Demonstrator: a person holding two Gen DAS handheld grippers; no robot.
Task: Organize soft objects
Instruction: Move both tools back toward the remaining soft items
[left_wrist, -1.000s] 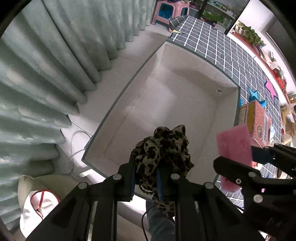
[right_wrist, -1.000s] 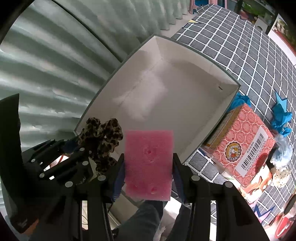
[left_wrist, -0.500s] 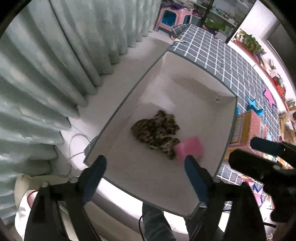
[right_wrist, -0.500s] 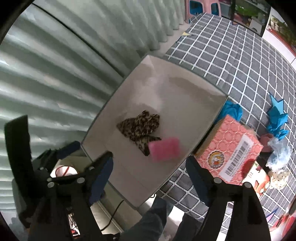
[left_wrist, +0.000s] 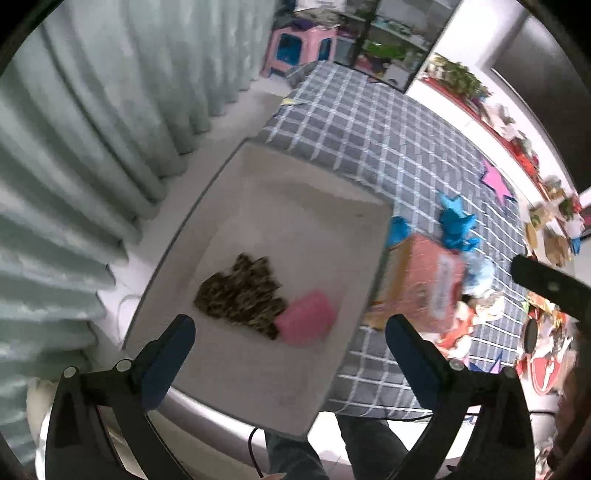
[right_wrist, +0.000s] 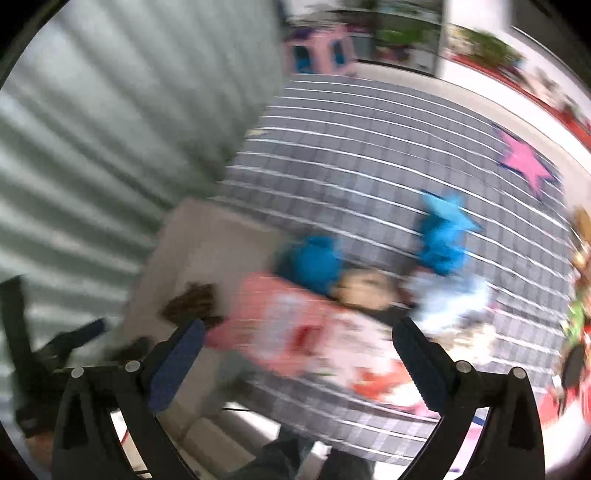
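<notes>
Your right-wrist view was badly motion-blurred; the pink carton (right_wrist: 295, 325) read only as a smear, the blue cloths (right_wrist: 439, 236) as blobs, and the leopard-print scrunchie (right_wrist: 192, 302) was cut off behind the left finger pad (right_wrist: 177, 365); the pink sponge could not be made out there at all. Your left gripper (left_wrist: 286, 332) had its fingers spread wide, holding nothing; your right gripper (right_wrist: 295, 336) was likewise spread wide and empty; only a dark edge of it showed at the right of the left-wrist view.

The scrunchie (left_wrist: 240, 295) lay flat on the floor of the white box (left_wrist: 295, 184), near the middle; the pink sponge (left_wrist: 306, 323) lay beside it, touching its lower right edge; both sat inside the box. The carton (left_wrist: 421, 284) stood just outside the box's right wall; the clutter further right was too small and blurred to name.

The box sat on a grey checked tablecloth (left_wrist: 369, 122) with white grid lines; a pink star (left_wrist: 496, 182) lay on it far off; pale green curtains (left_wrist: 74, 147) hung on the left; a pink stool (left_wrist: 301, 48) stood in the background; plants and shelves beyond were hard to read.
</notes>
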